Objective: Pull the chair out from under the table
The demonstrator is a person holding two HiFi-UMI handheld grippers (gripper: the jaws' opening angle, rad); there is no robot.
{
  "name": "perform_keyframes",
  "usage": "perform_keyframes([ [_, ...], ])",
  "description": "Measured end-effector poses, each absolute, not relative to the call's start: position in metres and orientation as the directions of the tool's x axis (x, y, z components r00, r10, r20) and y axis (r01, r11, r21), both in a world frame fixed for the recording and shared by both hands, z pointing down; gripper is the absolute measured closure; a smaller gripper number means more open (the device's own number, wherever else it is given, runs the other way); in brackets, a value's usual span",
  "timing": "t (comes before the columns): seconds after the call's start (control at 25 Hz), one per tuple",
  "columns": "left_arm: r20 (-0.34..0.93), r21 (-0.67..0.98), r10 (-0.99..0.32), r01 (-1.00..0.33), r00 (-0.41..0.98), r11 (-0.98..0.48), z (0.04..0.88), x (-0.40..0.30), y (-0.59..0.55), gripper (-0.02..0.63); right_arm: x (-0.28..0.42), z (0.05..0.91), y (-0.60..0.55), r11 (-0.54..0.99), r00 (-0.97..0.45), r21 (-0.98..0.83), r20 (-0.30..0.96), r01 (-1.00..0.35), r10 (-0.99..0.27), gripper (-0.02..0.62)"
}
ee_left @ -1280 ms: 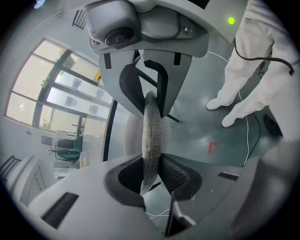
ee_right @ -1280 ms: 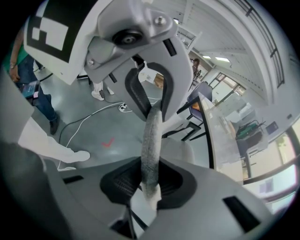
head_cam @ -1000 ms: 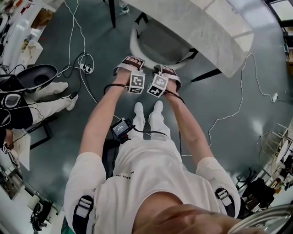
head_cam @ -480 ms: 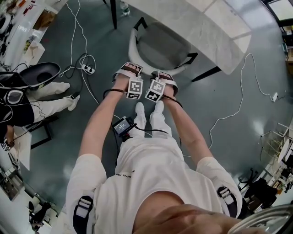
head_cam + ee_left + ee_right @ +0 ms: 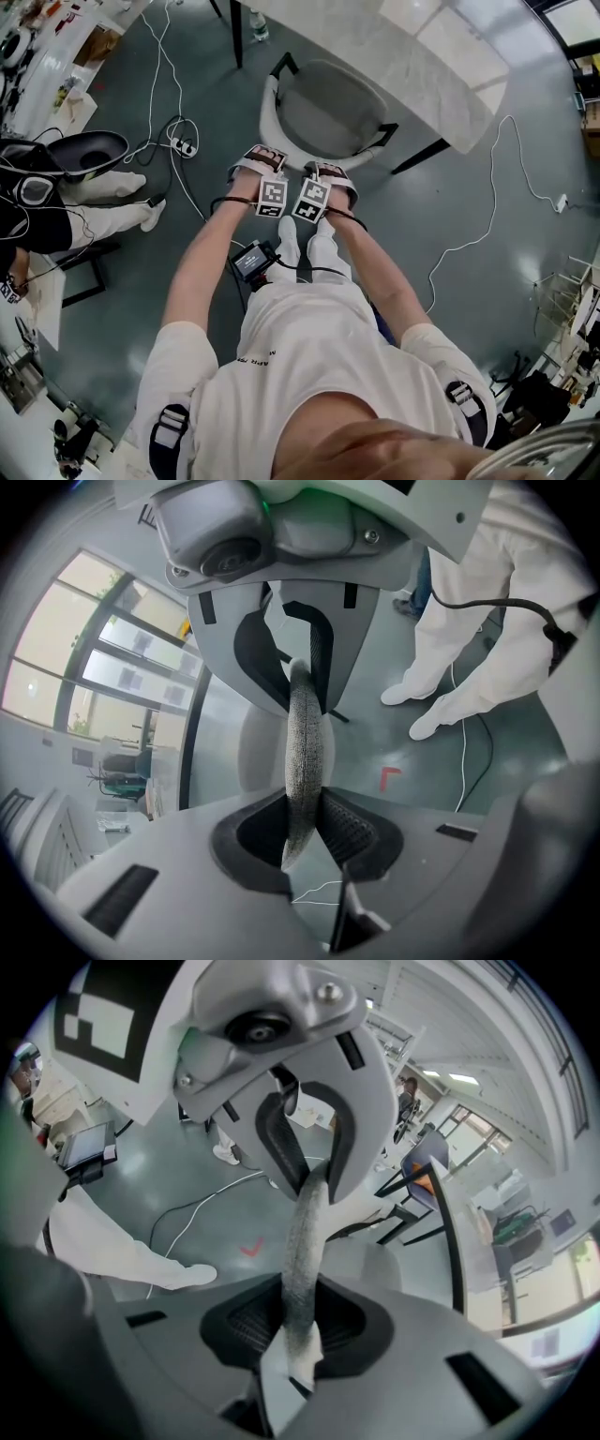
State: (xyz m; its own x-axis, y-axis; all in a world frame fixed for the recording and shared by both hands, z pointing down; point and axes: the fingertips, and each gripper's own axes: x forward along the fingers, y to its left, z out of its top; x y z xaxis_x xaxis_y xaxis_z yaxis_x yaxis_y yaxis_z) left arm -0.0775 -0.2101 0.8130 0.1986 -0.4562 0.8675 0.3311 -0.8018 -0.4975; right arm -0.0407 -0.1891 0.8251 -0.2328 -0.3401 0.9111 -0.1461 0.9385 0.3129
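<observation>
Pinching chair [image 5: 328, 112] rim, both arms [image 5: 208, 258] outstretched

The table [image 5: 403, 56] is cut off by the head view's top edge.

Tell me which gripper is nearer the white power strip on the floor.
Left. The left gripper grips the chair back just right of the power strip; the right gripper grips it farther right.

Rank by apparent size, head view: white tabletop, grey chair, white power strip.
1. White rectangular tabletop
2. Grey-seated chair with curved white rim
3. White power strip on the floor
Tabletop is cropped, still largest.
</observation>
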Motion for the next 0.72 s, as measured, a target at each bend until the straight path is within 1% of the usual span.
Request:
perform_keyframes([
  [0.24,0.872,-0.489,-0.45,0.321,0.193,-0.811,0.812,-0.088,-0.189,0.526,-0.051,0.825,-0.168,0.944,-0.242,0.304,0.913,-0.13,-0.328,0.511],
  [0.72,0.891,-0.453,-0.413,0.319,0.187,-0.833,0.813,-0.108,-0.144,0.528,-0.07,0.827,-0.124,0.957,-0.236,0.251,0.931,-0.146,-0.28,0.509],
])
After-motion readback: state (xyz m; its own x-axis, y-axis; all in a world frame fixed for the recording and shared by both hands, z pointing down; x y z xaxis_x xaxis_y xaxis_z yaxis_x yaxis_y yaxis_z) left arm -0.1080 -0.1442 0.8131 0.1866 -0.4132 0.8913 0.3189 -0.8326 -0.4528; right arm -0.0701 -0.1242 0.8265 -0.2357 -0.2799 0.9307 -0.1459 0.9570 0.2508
